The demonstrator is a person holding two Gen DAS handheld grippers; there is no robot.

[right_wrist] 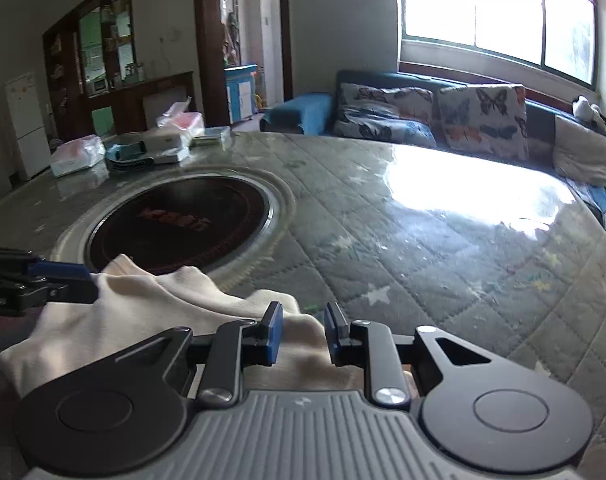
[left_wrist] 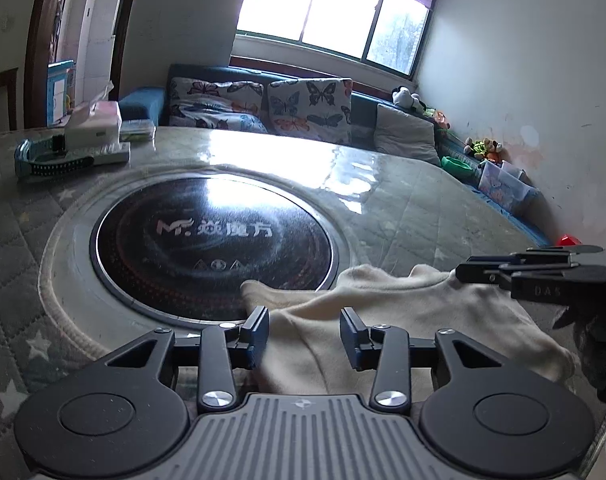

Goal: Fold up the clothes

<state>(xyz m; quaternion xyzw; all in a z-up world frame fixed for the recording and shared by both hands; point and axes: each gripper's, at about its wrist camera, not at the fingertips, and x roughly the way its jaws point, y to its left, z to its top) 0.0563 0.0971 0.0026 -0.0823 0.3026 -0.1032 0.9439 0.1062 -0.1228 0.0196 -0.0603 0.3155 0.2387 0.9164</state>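
- The cream garment (left_wrist: 383,312) is lying bunched up on the near edge of the round table (left_wrist: 423,208), one corner flopping onto the black cooktop disc (left_wrist: 215,236) set into the middle.
- The left gripper (left_wrist: 305,330) hovers right over the near-left part of the cloth. Jaws stand partly apart, fabric sits between them, and the pads don't look like they're pinching anything.
- The right gripper (right_wrist: 303,330) is over the right end of the same garment. The gap is narrower but still a gap, cloth is under it, and there's no clear squeeze.
- In each wrist view the other gripper pokes in from the side at the cloth's far edge. Can't tell if it touches.
- Far side of the table: tissue packs (right_wrist: 77,156) and a white box (left_wrist: 95,122).
- Behind it, a blue sofa (right_wrist: 383,80) with butterfly cushions (left_wrist: 311,108) sits under a bright window (left_wrist: 335,8).
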